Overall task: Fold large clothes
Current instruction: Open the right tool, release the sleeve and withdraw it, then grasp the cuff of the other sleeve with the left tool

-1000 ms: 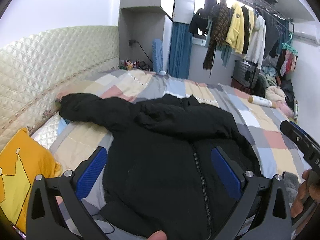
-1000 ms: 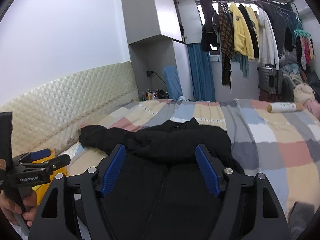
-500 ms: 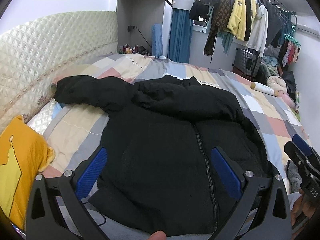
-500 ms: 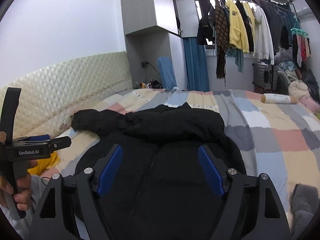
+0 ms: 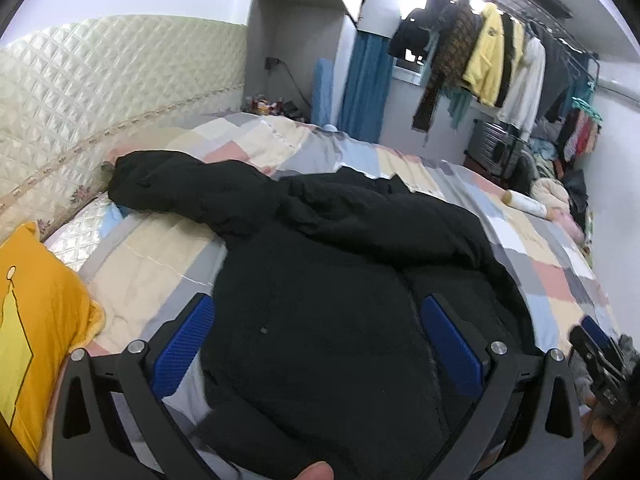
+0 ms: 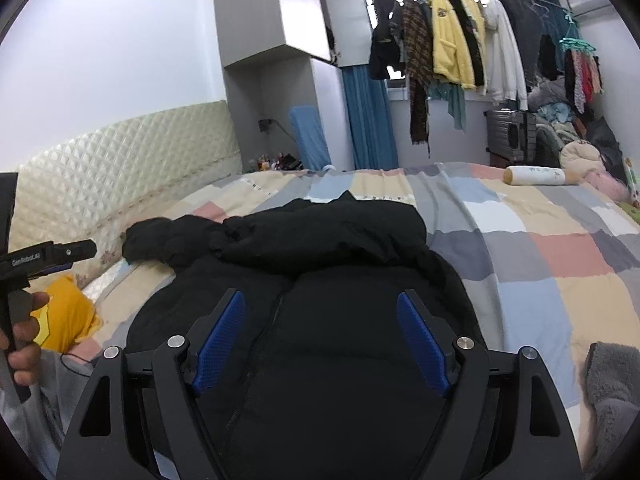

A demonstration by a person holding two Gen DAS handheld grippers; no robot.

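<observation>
we see the black jacket (image 5: 340, 288) spread on the checked quilt (image 5: 532, 256), filling the middle and lower part of both frames, one sleeve (image 5: 168, 180) reaching to the upper left toward the headboard (image 5: 100, 96). our left gripper (image 5: 320, 340) stands released, its blue pads (image 5: 182, 344) wide apart with the jacket's lower part showing between them. our right gripper (image 6: 320, 340) is likewise spread, nothing clenched, the zipper (image 6: 260, 344) showing between its pads.

A home bedroom: a bed (image 6: 520, 240) under a patchwork quilt, a quilted cream headboard (image 5: 100, 92) at its left, a rail of hanging clothes (image 6: 460, 40) beyond its far side, grey wardrobe cabinets (image 6: 272, 12) beside that
</observation>
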